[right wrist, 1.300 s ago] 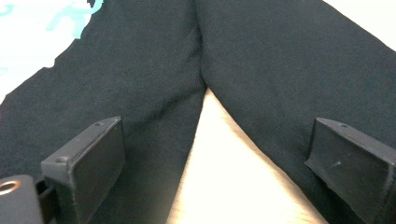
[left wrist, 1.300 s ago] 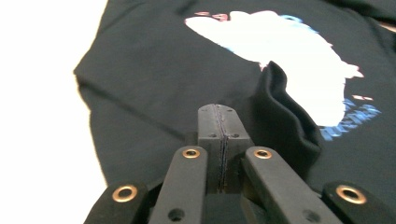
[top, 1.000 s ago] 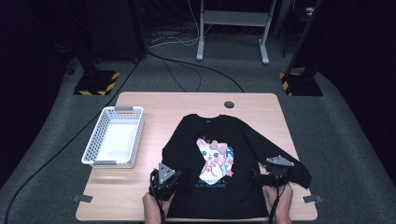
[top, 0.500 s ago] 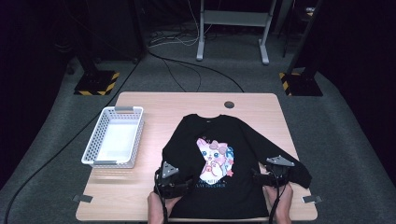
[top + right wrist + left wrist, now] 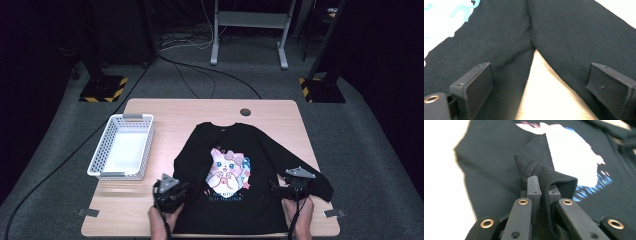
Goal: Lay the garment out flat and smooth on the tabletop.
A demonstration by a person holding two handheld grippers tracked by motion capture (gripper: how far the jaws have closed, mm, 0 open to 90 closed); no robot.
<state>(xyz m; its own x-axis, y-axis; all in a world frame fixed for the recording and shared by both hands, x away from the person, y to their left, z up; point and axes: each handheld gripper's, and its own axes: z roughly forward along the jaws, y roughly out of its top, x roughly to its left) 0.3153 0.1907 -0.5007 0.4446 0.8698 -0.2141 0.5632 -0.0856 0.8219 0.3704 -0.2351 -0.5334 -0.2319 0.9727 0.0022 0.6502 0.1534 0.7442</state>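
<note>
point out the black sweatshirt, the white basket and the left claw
black sweatshirt (image 5: pixel 260 150), high view, upper chest
white basket (image 5: pixel 145 150), high view, right wall
left claw (image 5: pixel 544 187), left gripper view, between fingertips pinching the cuff

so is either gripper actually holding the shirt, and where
The left gripper is shut on the ribbed cuff of the black sweatshirt's sleeve. The right gripper is open, holding nothing.

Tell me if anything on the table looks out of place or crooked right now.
Mostly tidy. The black sweatshirt lies flat, except its left sleeve cuff, which the left gripper has pinched and pulled in over the body. The white basket sits slightly askew to the table edge. Nothing looks damaged.
</note>
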